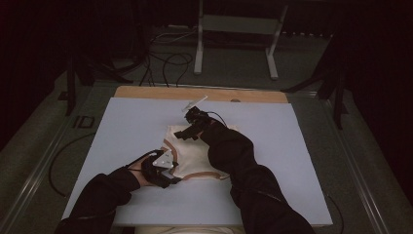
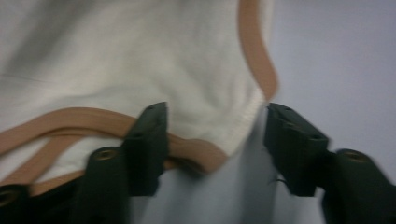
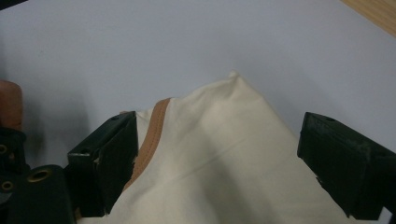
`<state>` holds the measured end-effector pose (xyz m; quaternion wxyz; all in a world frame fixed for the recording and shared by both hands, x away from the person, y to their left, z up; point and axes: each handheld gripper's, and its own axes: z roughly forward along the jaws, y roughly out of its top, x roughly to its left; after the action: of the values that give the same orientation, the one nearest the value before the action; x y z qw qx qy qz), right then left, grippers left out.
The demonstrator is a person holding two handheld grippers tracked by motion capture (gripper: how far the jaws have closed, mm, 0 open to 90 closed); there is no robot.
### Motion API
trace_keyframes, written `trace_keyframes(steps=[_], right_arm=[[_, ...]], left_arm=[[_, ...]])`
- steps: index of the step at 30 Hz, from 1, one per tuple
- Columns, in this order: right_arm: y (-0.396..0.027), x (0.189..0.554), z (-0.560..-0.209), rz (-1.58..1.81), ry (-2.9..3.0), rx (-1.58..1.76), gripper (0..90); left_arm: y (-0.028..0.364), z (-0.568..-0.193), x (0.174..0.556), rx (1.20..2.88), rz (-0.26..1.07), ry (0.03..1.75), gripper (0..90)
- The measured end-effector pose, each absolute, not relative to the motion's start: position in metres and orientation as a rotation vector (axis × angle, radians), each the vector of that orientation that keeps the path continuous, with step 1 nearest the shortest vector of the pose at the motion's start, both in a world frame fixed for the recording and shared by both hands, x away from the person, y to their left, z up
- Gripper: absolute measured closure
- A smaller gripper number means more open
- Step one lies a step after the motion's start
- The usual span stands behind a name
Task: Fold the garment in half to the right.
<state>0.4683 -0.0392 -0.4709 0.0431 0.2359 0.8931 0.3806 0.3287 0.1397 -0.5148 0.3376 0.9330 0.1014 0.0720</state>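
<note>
A cream garment [image 1: 195, 156] with tan trim [image 2: 254, 51] lies crumpled on the white board [image 1: 131, 126]. My left gripper [image 1: 168, 168] sits low at the garment's near left corner. In the left gripper view its jaws [image 2: 217, 126] straddle that trimmed corner: one jaw lies over the trim, and the other stands clear of the cloth. My right gripper [image 1: 187, 132] is at the garment's far edge. In the right gripper view its jaws [image 3: 219, 135] stand wide apart, with a pointed fold of cream cloth [image 3: 224, 154] between them, not pinched.
The board rests on a table with a wooden strip [image 1: 195, 92] along its far edge. Bare board lies to the left, right and front of the garment. Beyond the table, a metal frame [image 1: 234, 39] and cables [image 1: 165, 63] are on the floor.
</note>
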Motion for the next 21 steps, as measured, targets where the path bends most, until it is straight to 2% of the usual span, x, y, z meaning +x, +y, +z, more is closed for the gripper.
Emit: trace_keyframes(steps=[3, 6, 7, 8, 13, 21], right_arm=[[-0.039, 0.469, -0.472, 1.161, 2.737, 0.726, 12.7], [-0.038, 0.469, -0.473, 1.162, 2.736, 0.718, 12.7], [-0.037, 0.47, -0.473, 1.161, 2.735, 0.715, 12.7], [-0.037, 0.47, -0.473, 1.159, 2.737, 0.714, 12.7], [-0.035, 0.473, -0.472, 1.176, 2.695, 0.726, 11.5], [-0.026, 0.482, -0.474, 1.186, 2.68, 0.727, 10.3]], left_arm=[[0.137, -0.514, 0.331, 2.43, 0.213, 0.251, 56.2], [0.135, -0.514, 0.331, 2.429, 0.196, 0.24, 74.0], [0.134, -0.515, 0.33, 2.426, 0.228, 0.241, 79.9], [0.134, -0.515, 0.33, 2.422, 0.23, 0.246, 82.7], [0.134, -0.515, 0.33, 2.405, 0.237, 0.27, 85.9], [0.136, -0.512, 0.329, 2.377, 0.229, 0.283, 86.3]])
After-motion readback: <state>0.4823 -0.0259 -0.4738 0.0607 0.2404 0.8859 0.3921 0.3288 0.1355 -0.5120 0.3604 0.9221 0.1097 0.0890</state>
